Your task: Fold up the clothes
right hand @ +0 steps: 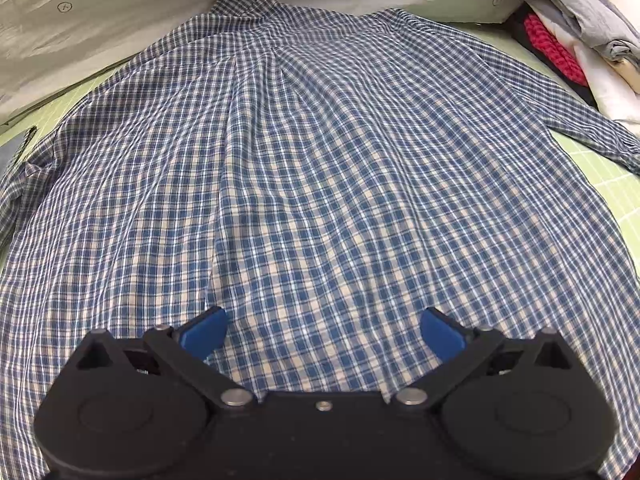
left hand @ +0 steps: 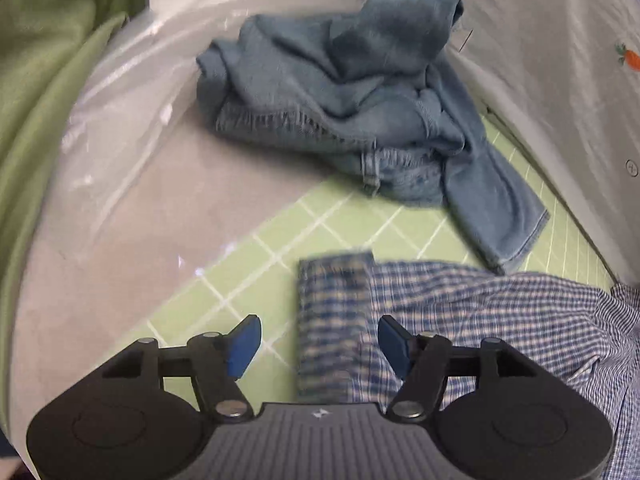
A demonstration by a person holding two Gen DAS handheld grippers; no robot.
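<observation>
A blue and white plaid shirt (right hand: pixel 320 160) lies spread flat, back up, on a green grid mat (right hand: pixel 604 168). My right gripper (right hand: pixel 322 332) is open and empty, hovering over the shirt's lower middle. In the left wrist view the shirt's sleeve (left hand: pixel 460 312) reaches left and its cuff (left hand: pixel 332 320) lies between the fingers of my left gripper (left hand: pixel 320 344), which is open and close above it. Crumpled blue jeans (left hand: pixel 352 92) lie beyond the cuff.
A stack of folded clothes (right hand: pixel 576 36), grey, red and white, sits at the far right of the mat. A white printed sheet (right hand: pixel 100 20) rises behind the shirt. Clear plastic film (left hand: pixel 120 120) and green fabric (left hand: pixel 40 100) lie left of the jeans.
</observation>
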